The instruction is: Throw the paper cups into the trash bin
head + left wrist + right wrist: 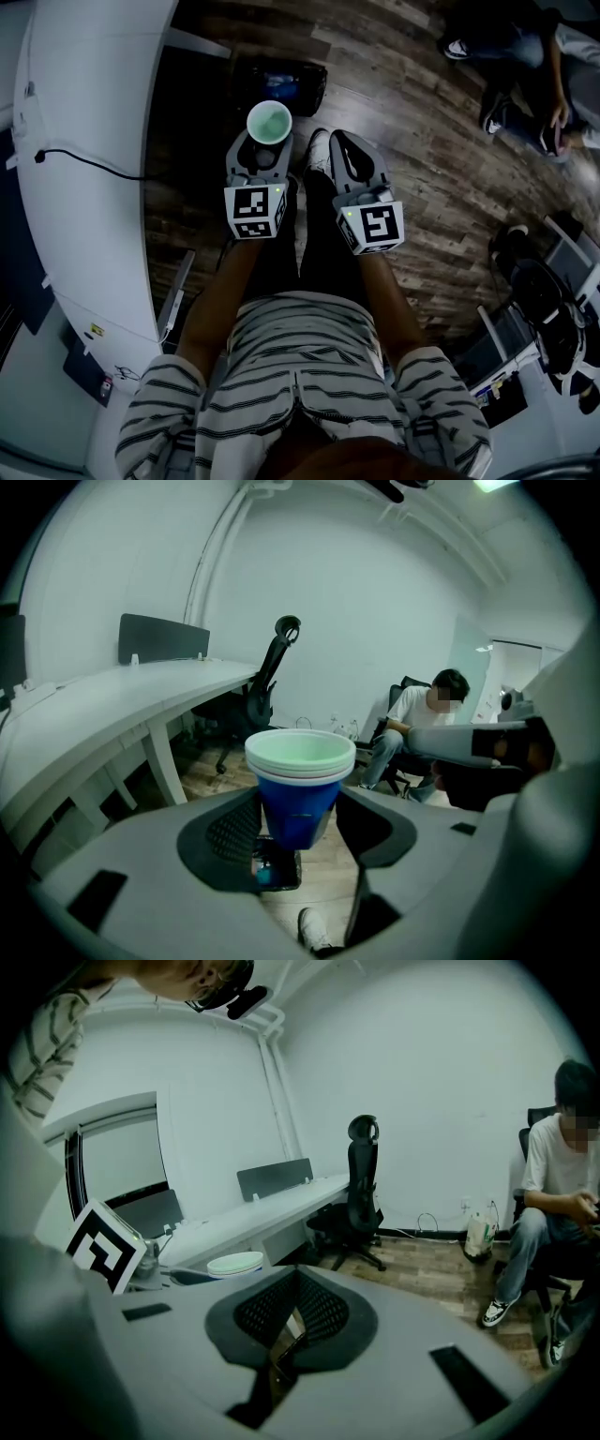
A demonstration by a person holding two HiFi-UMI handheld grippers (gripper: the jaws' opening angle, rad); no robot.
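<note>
A stack of paper cups [269,123], blue outside with white rims and a pale green inside, stands upright between the jaws of my left gripper [267,142], which is shut on it. In the left gripper view the cups [300,785] fill the gap between the fingers of the left gripper [298,822]. Directly below them on the floor sits the black trash bin [284,84], also seen under the cups as the bin [277,869]. My right gripper [350,161] hangs beside the left one, shut and empty; its jaws meet in the right gripper view [286,1337], where the cups' rim [234,1264] shows at left.
A long curved white desk [84,141] with a black cable [84,159] runs along the left. A seated person [534,66] is at the far right on the wood floor. A black office chair [361,1185] stands by the desk. My shoe [317,150] is near the bin.
</note>
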